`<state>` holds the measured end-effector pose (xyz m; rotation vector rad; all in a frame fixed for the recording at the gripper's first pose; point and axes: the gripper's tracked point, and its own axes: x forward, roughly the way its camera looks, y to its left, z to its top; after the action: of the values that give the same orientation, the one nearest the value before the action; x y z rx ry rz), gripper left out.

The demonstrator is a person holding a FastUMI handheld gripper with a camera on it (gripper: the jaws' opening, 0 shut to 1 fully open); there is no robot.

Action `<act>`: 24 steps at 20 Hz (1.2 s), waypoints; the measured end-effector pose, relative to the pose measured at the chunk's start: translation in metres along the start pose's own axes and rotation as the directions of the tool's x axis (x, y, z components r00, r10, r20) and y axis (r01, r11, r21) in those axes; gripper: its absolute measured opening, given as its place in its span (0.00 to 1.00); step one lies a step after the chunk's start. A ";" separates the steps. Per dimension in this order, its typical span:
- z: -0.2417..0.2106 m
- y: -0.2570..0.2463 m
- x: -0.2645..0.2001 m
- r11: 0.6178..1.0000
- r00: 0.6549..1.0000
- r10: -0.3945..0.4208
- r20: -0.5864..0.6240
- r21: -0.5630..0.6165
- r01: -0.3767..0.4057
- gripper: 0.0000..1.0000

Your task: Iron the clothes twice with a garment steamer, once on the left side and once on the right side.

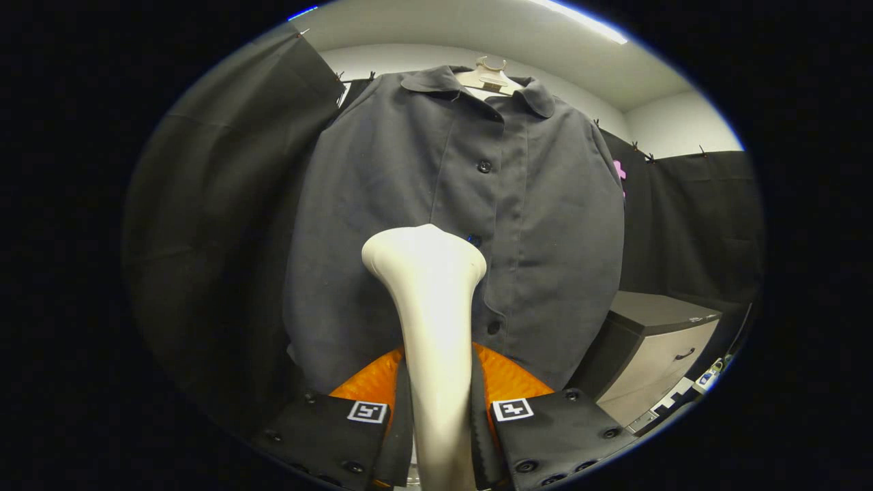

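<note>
Gripper (436,416) holding a white garment steamer (430,307) before a hanging dark shirt (545,225).

Both fingers press on the steamer's handle, its head raised just ahead of them, near the shirt's button placket. The shirt hangs on a pale hanger (490,76); a grey cabinet (655,348) stands beside it.

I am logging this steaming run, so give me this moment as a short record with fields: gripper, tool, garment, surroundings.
gripper: gripper, both fingers pressed on the steamer's handle
tool: white plastic garment steamer, upright, head in front of the shirt near the button placket, slightly to its left; contact cannot be told
garment: dark grey buttoned collared shirt, on a pale hanger
surroundings: grey cabinet with drawer to the shirt's right
</note>
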<state>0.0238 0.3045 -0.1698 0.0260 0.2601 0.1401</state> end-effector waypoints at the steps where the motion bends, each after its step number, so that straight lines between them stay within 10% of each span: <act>1: -0.004 0.001 0.000 1.000 1.000 0.001 -0.008 -0.002 -0.001 0.42; 14: -0.033 0.004 -0.029 1.000 0.996 0.009 -0.084 -0.014 -0.011 0.42; 24: 0.041 -0.033 -0.069 0.998 0.997 -0.055 0.055 0.044 0.053 0.42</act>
<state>-0.0274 0.2615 -0.1144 0.0649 0.2072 0.0798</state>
